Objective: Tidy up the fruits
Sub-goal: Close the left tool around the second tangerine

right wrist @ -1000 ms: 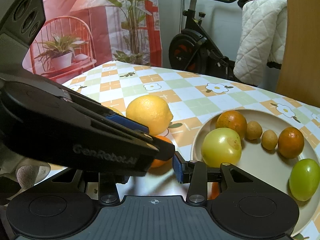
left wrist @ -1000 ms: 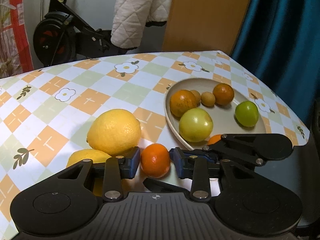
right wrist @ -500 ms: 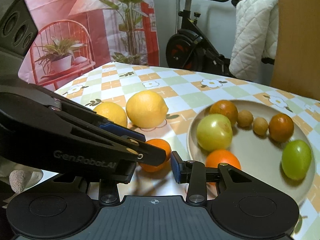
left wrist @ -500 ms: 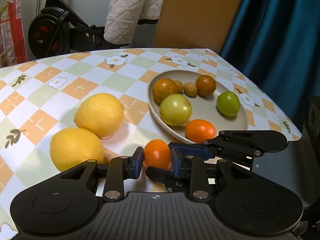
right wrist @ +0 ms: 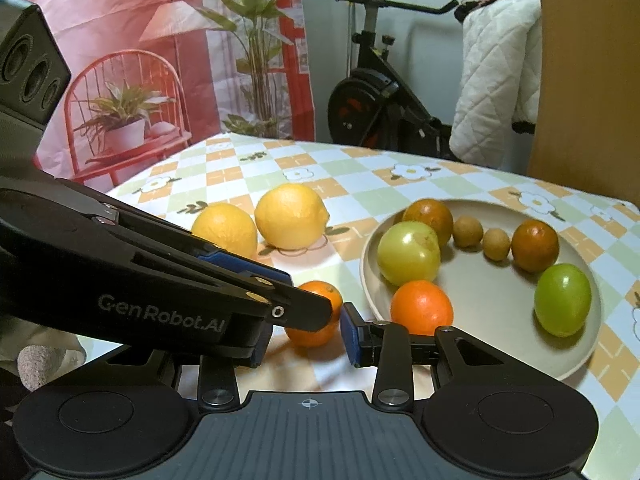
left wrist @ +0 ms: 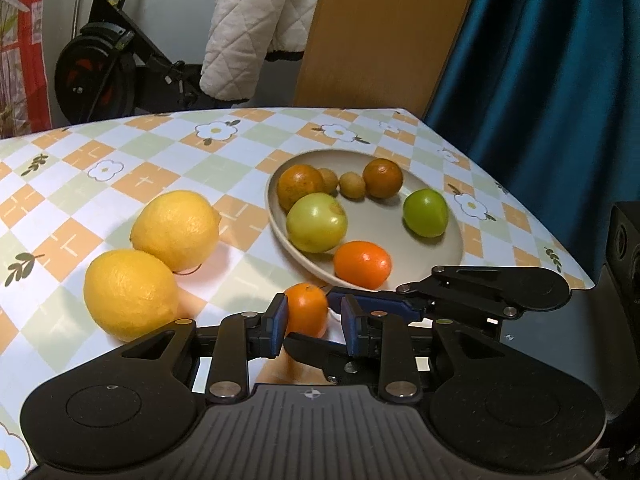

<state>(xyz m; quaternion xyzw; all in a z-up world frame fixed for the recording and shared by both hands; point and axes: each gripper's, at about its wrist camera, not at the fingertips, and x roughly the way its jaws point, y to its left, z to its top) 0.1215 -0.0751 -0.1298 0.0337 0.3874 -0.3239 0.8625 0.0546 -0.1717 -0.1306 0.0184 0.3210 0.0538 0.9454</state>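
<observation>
While both grippers crowd the near edge of the checked tablecloth [left wrist: 168, 168], a small orange [left wrist: 306, 308] sits between the blue pads of the left gripper [left wrist: 312, 326]; its jaws are pressed in against the fruit, the left pad touching the peel, the right pad very close, contact there hard to confirm. From the right wrist view the same small orange [right wrist: 320, 316] lies on the cloth just outside the plate [right wrist: 492, 312], partly hidden behind the left gripper's black arm. Right gripper [right wrist: 308, 334]: jaws drawn narrow; only its right blue pad shows clearly, standing just beside the small orange, the other pad hidden by the left tool, so whether it pinches anything cannot be told. Its fingers cross in front of the left gripper in the left wrist view. Plate contents, seen from the left wrist: a bright orange [left wrist: 362, 264] at the near rim, a pale yellow-green fruit [left wrist: 316, 222] behind it, a green fruit [left wrist: 425, 213] to the right, two dark mottled oranges [left wrist: 301, 186] along the far side with two small brown fruits [left wrist: 352, 185] between them. Two lemons [left wrist: 130, 294] rest on the cloth left of the plate, touching each other, apart from the small orange. Background: an exercise bike [left wrist: 104, 76], a white quilted jacket [left wrist: 248, 28], a blue curtain [left wrist: 540, 80].
</observation>
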